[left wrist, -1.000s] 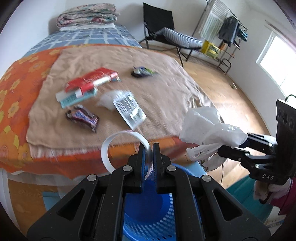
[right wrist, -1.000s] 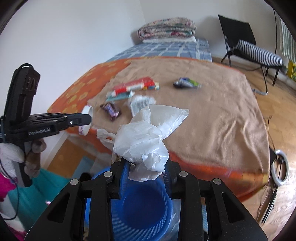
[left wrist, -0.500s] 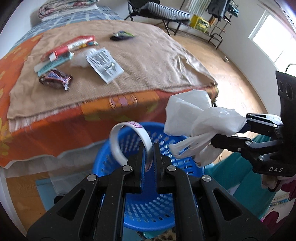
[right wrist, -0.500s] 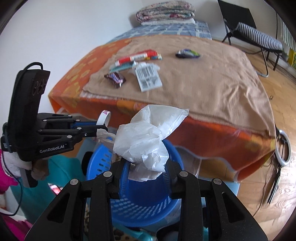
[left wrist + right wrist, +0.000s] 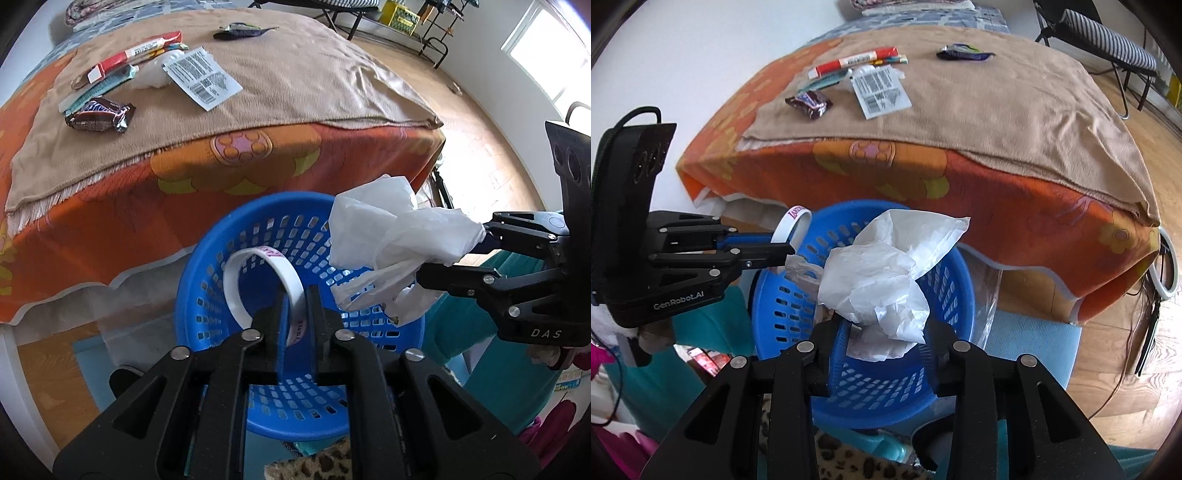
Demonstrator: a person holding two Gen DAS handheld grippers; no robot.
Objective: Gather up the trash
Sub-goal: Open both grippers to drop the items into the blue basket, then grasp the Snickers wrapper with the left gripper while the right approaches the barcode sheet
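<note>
Bed (image 5: 332,92), blue basket (image 5: 207,258), opening grippers above

One blue perforated basket (image 5: 207,273) stands on the floor at the foot of the bed (image 5: 258,162). Above the basket are two grippers, the left gripper (image 5: 295,314) and the right gripper (image 5: 882,332); one white tape ring (image 5: 255,266) and one crumpled white plastic bag (image 5: 882,266). On the bed lie one chocolate bar wrapper (image 5: 98,114), one red carton (image 5: 136,53), one teal packet (image 5: 99,86), one barcoded white sachet (image 5: 203,79) and one dark wrapper (image 5: 240,31).

L gripper (image 5: 298,317) opening, tape ring (image 5: 264,288) btwn fingers, over blue basket (image 5: 207,266).
</note>
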